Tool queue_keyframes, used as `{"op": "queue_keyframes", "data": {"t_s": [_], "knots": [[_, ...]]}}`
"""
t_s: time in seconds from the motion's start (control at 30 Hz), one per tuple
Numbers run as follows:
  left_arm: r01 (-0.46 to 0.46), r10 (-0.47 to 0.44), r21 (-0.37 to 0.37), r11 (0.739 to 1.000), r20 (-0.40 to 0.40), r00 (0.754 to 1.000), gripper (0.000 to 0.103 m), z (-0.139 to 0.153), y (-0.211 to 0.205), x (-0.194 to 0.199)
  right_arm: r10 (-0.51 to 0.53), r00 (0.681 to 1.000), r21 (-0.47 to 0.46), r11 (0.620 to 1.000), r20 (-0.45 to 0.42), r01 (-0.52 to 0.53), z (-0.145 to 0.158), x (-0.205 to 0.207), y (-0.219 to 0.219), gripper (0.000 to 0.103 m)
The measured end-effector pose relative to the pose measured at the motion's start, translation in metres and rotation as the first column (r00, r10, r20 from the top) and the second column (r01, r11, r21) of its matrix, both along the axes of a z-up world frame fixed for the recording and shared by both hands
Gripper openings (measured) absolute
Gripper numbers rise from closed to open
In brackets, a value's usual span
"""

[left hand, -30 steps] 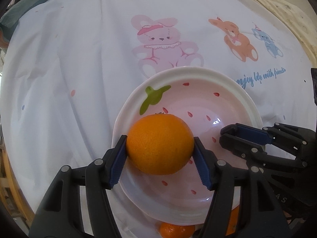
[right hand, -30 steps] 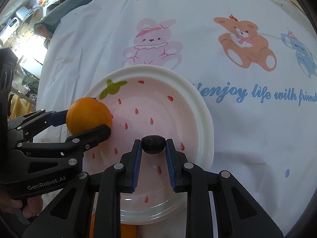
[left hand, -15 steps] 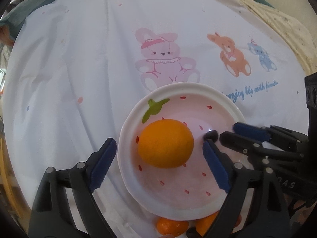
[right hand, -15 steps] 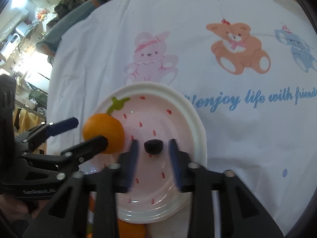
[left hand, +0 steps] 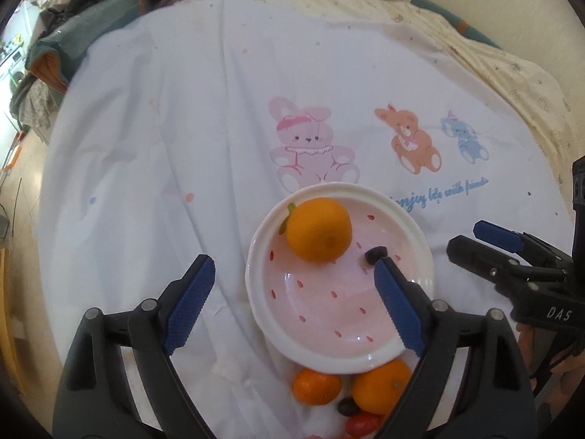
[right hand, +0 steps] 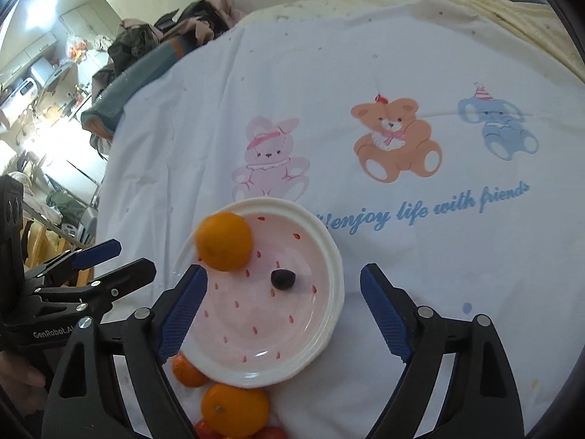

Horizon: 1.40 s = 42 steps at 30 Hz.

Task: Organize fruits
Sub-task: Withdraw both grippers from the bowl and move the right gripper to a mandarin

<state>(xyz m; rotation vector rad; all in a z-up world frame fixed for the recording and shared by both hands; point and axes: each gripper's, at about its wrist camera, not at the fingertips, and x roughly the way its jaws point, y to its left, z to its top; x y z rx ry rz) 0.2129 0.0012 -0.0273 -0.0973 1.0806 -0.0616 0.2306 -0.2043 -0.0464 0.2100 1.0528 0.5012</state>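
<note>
A pink strawberry-print plate [left hand: 329, 314] [right hand: 263, 340] sits on the white cartoon cloth. A large orange [left hand: 318, 229] [right hand: 223, 240] and a small dark fruit [left hand: 374, 254] [right hand: 283, 278] lie in the plate. My left gripper [left hand: 292, 300] is open and empty, held back above the plate's near side. My right gripper [right hand: 285, 311] is open and empty, also above the plate. More fruit lies just in front of the plate: a small orange [left hand: 316, 386] [right hand: 188, 367], a bigger orange [left hand: 380, 384] [right hand: 234, 408], a dark fruit [left hand: 347, 406] and a red one [left hand: 362, 425].
The white cloth [left hand: 182, 146] with bunny, bear and elephant prints covers the surface. A teal and orange cushion [left hand: 55, 55] and piled clothes [right hand: 175, 25] lie at the far left edge. A cream patterned fabric [left hand: 512, 73] borders the far right.
My left gripper opened and let the orange go into the plate. My right gripper opened and let the dark fruit go there. Both grippers pulled back and up.
</note>
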Motion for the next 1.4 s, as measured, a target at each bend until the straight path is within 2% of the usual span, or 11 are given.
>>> {"op": "queue_keyframes", "data": {"t_s": [0.1, 0.23, 0.43, 0.53, 0.8, 0.93, 1.03, 1.2, 1.4], "knots": [[-0.024, 0.023, 0.012, 1.000, 0.044, 0.999, 0.087, 0.013, 0.006, -0.017, -0.008, 1.000, 0.012, 1.000, 0.019, 0.008, 0.013, -0.012, -0.006, 0.090], [-0.038, 0.038, -0.008, 0.999, 0.078, 0.996, 0.102, 0.028, 0.011, -0.039, -0.030, 0.999, 0.034, 0.999, 0.034, 0.029, 0.026, -0.035, -0.014, 0.093], [-0.034, 0.034, 0.001, 0.999, 0.125, 0.992, 0.102, 0.047, 0.014, -0.077, -0.062, 0.997, 0.056, 0.997, 0.050, 0.059, 0.040, -0.072, -0.025, 0.093], [-0.050, 0.048, 0.015, 0.999, 0.124, 0.991, 0.102, 0.051, 0.018, -0.095, -0.081, 0.996, 0.070, 0.995, 0.042, 0.078, 0.043, -0.090, -0.032, 0.093], [-0.056, 0.048, 0.064, 0.996, 0.112, 0.993, 0.102, 0.047, 0.019, -0.136, -0.089, 0.995, 0.043, 0.995, 0.039, 0.087, 0.042, -0.130, -0.037, 0.093], [-0.049, 0.043, 0.075, 0.996, 0.080, 0.996, 0.102, 0.040, 0.019, -0.150, -0.085, 0.996, 0.020, 0.996, 0.032, 0.084, 0.039, -0.145, -0.039, 0.093], [-0.054, 0.050, 0.082, 0.995, 0.051, 0.997, 0.102, 0.033, 0.018, -0.155, -0.086, 0.996, 0.013, 0.996, 0.005, 0.086, 0.033, -0.151, -0.041, 0.093], [-0.102, 0.104, 0.080, 0.992, -0.019, 0.994, 0.102, 0.017, 0.025, -0.158, -0.106, 0.991, 0.053, 0.992, -0.087, 0.111, 0.017, -0.151, -0.042, 0.093], [-0.117, 0.119, 0.061, 0.991, -0.037, 0.992, 0.102, 0.010, 0.028, -0.151, -0.073, 0.979, 0.054, 0.995, -0.191, 0.085, -0.005, -0.146, -0.029, 0.093]]}}
